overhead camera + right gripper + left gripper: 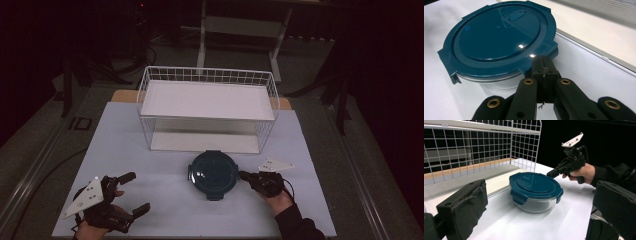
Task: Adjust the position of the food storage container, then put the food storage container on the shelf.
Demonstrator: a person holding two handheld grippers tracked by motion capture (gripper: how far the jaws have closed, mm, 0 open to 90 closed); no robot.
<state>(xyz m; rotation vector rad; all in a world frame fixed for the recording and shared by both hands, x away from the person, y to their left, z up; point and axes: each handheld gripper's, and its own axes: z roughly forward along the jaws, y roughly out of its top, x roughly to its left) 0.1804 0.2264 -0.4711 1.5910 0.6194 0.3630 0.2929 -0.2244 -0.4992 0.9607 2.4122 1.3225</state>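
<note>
Hidden behind the pressed-together jaws of the right gripper (543,65): one clip of the round glass container's teal lid (499,37). Contents through the glass, unreadable.

Dark teal lid (534,185) on a clear bowl (534,206); white grid-wire rack (207,107); pale bluish-white table (150,200); black grippers, left (134,192) and right (243,175), with grey plates.

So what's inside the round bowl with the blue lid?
Through the glass bowl wall nothing shows inside; it looks empty. The blue lid covers the top, so something small or flat at the bottom can't be ruled out.
</note>
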